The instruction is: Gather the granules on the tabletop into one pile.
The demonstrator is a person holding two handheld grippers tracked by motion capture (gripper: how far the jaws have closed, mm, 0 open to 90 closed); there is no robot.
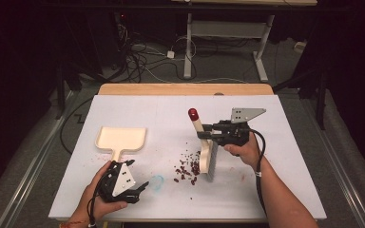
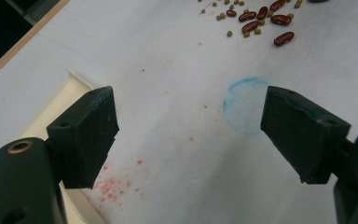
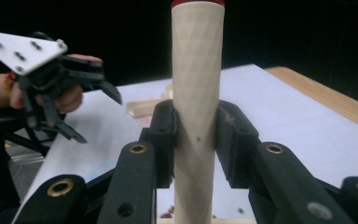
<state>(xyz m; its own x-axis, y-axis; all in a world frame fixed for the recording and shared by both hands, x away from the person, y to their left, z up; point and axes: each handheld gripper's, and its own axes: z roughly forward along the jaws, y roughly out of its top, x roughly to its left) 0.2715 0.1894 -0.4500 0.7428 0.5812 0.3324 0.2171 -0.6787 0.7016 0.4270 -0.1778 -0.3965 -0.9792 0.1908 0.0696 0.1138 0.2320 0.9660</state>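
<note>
Brush handle (image 3: 196,93) pinched upright in right tongs (image 1: 205,131) beside scattered beans (image 1: 187,168); left tongs (image 1: 140,190) spread near the tabletop's (image 1: 275,190) front edge.

My brush handle (image 3: 193,116) runs off the top and bottom; my left jaws hide part of the dustpan (image 2: 51,116).

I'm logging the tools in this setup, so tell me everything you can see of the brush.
The brush has a cream handle that looks like plastic, faintly faceted, with a red cap at its top, and a head with grey bristles at the bottom. It stands nearly upright, bristles down on the white table cover, just right of the scattered beans. The right gripper clamps its handle between both jaws.
</note>
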